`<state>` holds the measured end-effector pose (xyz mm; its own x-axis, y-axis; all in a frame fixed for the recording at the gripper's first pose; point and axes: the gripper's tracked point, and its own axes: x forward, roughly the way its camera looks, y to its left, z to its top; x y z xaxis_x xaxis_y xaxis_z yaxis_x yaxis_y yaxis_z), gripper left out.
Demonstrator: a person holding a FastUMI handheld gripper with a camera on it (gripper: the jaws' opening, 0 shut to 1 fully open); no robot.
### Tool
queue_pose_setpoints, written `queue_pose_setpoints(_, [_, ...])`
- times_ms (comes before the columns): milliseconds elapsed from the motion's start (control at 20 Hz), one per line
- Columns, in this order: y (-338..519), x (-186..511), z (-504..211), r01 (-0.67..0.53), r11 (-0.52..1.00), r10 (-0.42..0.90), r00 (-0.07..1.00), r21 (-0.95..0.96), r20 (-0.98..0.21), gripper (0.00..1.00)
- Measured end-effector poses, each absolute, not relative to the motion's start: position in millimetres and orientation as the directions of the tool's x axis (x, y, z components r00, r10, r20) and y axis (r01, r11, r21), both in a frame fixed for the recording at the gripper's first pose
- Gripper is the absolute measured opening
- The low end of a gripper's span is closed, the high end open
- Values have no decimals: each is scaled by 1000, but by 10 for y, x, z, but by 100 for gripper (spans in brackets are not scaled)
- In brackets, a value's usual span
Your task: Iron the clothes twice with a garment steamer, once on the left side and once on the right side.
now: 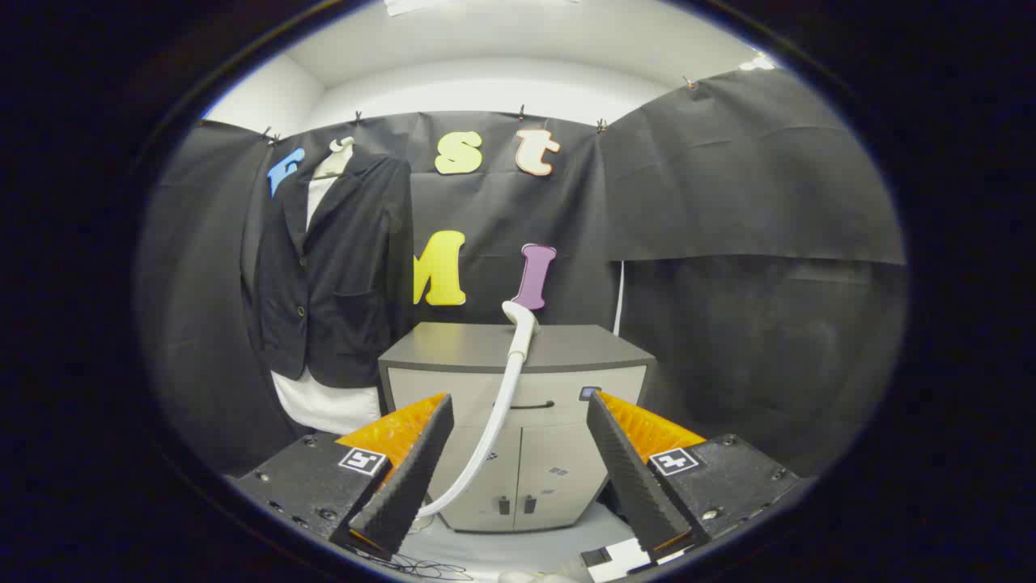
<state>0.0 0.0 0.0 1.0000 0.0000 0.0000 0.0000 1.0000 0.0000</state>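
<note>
A dark jacket (332,275) over a white shirt (324,409) hangs on a hanger against the booth wall, beyond my left finger. The white steamer head (522,324) rests on top of a grey cabinet (518,348), straight ahead and beyond my fingers. Its white hose (490,429) curves down the cabinet front to the floor between my fingers. My gripper (518,470) is open and wide, well short of the steamer, with nothing held.
The grey cabinet has a drawer and two lower doors (534,478). Black cloth walls close in on both sides. A thin white cable (619,300) hangs behind the cabinet's right side. Thin dark wires (429,567) lie on the pale floor below.
</note>
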Motion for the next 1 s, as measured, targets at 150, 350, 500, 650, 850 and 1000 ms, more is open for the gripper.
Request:
queue_pose_setpoints(150, [18, 11, 9, 8, 1000, -8, 1000, -17, 6, 100])
queue_pose_setpoints(350, [53, 14, 6, 7, 1000, -7, 1000, -17, -2, 100])
queue_pose_setpoints(500, [65, 39, -6, 10, 1000, -10, 1000, -7, -8, 100])
queue_pose_setpoints(650, [66, 70, 24, 13, 1000, -13, 1000, -6, -7, 100])
queue_pose_setpoints(850, [58, 191, 148, 11, 1000, -11, 1000, -2, -1, 100])
queue_pose_setpoints(1000, [-2, 388, 280, 19, 1000, -19, 1000, 11, -13, 100])
